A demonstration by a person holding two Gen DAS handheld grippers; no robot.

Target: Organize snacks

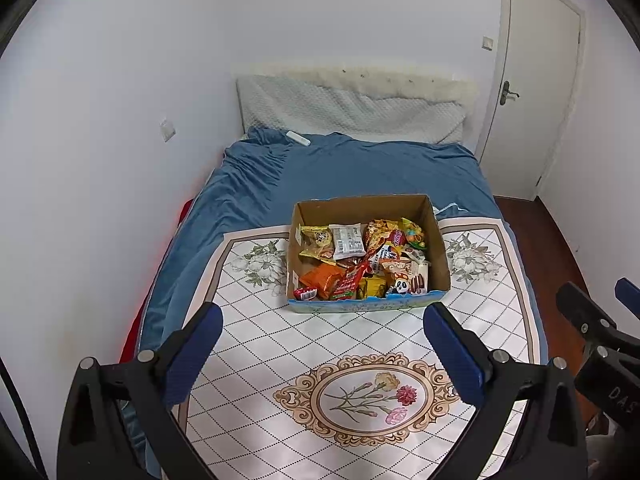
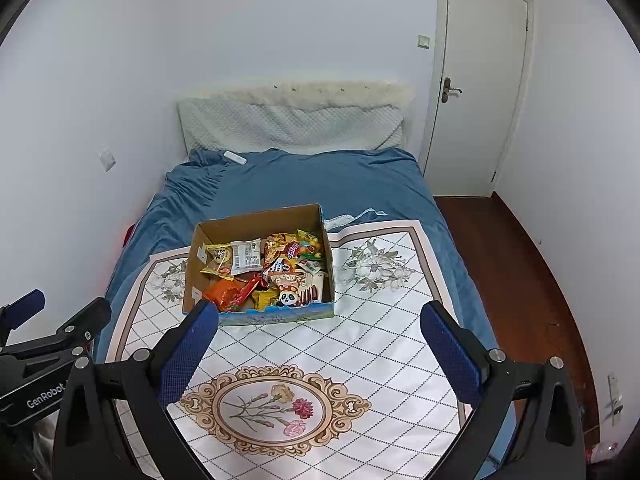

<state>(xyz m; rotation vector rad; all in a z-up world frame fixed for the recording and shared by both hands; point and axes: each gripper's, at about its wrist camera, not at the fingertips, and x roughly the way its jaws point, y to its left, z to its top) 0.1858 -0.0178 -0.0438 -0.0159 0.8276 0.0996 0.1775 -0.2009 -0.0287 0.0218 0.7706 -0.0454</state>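
An open cardboard box [image 1: 436, 236] [image 2: 192, 268] full of mixed snack packets [image 1: 360, 260] [image 2: 264, 272] stands on a white patterned cloth [image 1: 320, 344] [image 2: 360, 340] spread on the bed. My left gripper [image 1: 322, 316] is open and empty, held above the cloth short of the box's near side. My right gripper [image 2: 318, 316] is open and empty, also above the cloth, near the box's front. Each gripper shows at the edge of the other's view: the right one in the left wrist view [image 1: 600, 320], the left one in the right wrist view [image 2: 48, 320].
The bed has a blue cover [image 1: 340, 168] [image 2: 320, 180] and a pale pillow [image 1: 352, 112] at the head against the white wall. A small white object [image 1: 298, 138] lies near the pillow. A white door [image 2: 480, 80] and wooden floor [image 2: 520, 280] are on the right.
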